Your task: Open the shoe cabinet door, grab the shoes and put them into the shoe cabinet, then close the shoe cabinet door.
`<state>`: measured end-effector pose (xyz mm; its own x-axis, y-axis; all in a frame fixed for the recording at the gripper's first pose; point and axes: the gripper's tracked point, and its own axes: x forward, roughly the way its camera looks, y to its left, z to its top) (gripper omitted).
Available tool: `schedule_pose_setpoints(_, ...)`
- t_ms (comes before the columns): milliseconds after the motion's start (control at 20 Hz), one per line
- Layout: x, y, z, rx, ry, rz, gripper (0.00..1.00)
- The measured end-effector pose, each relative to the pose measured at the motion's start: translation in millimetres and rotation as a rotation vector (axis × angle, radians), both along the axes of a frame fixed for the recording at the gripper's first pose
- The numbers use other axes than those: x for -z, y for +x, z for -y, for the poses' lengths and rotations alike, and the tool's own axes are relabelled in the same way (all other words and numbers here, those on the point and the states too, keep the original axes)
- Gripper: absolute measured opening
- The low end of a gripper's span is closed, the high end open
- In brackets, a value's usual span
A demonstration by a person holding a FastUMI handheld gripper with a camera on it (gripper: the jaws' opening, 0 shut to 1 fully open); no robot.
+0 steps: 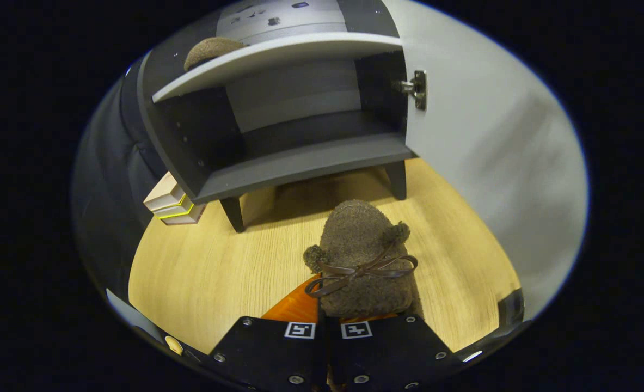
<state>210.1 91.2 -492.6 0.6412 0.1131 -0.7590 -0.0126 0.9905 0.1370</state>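
Note:
A brown fuzzy shoe [362, 256] with a thin bow lace sits just ahead of my gripper [327, 325], toe pointing at the cabinet. The fingers are shut on its heel end, and it appears lifted over the wooden floor [207, 277]. Beyond it stands the grey shoe cabinet [300, 163] on short legs, its white door [490, 141] swung wide open to the right. The lower compartment is bare. A second brown shoe [210, 50] lies on the upper shelf, at its left end.
A small stack of light wooden boxes [172, 207] sits beside the cabinet's left leg. The door's metal hinge [417, 88] juts out at the opening's right edge. Dark cloth wall runs along the left.

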Motion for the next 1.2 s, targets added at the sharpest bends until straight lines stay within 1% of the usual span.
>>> schedule_pose_setpoints(100, -34.2, 4.2, -6.2, 0.039, -0.002, 0.045, 0.03)
schedule_pose_setpoints(350, -112.4, 9.3, -20.7, 0.07, -0.049, 0.147, 0.03)
schedule_pose_setpoints(550, -167.6, 22.3, -34.7, 0.099, -0.039, 0.202, 0.03)
schedule_pose_setpoints(700, -203.1, 44.5, -40.8, 0.092, -0.051, 0.253, 0.03)
schedule_pose_setpoints(900, -236.2, 87.6, -51.2, 0.061, -0.068, 0.308, 0.03)
schedule_pose_setpoints(1050, -244.6, 124.9, -56.2, 0.033, -0.08, 0.33, 0.03)
schedule_pose_setpoints(1200, -240.3, 165.6, -60.7, 0.003, -0.068, 0.308, 0.03)
